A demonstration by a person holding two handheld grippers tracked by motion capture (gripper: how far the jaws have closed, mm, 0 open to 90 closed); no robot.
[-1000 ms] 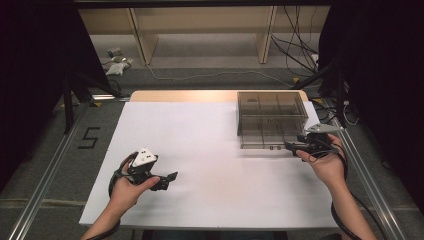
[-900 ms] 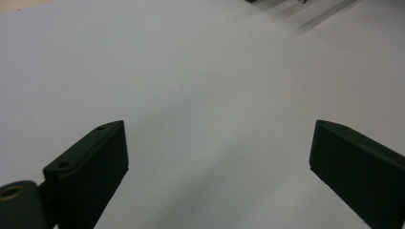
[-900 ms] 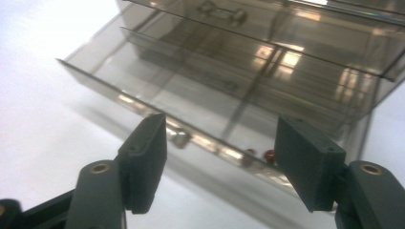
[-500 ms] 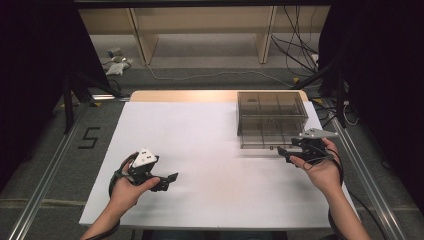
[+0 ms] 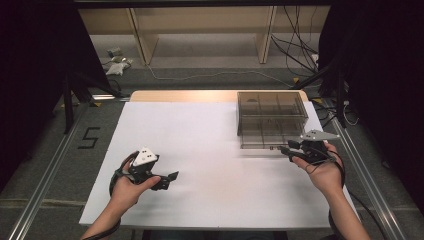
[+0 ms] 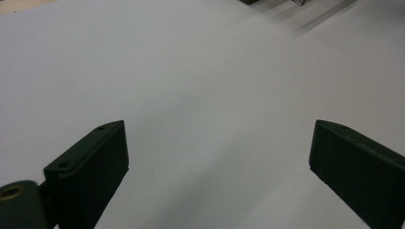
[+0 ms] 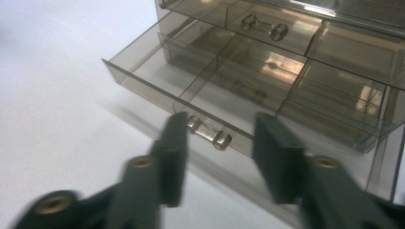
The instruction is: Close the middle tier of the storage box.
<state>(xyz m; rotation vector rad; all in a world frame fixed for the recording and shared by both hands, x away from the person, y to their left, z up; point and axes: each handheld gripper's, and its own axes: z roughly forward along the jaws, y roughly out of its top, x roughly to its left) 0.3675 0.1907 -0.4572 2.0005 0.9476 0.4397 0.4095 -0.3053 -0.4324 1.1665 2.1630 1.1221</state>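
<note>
Two jaws of the right gripper, just closing, flank the drawer handle without touching.

The right gripper looks smeary at the bottom of its own view, and the drawer box (see-through, brown) is cut off at the top right edge.

Smoky clear drawer pulled open
</note>
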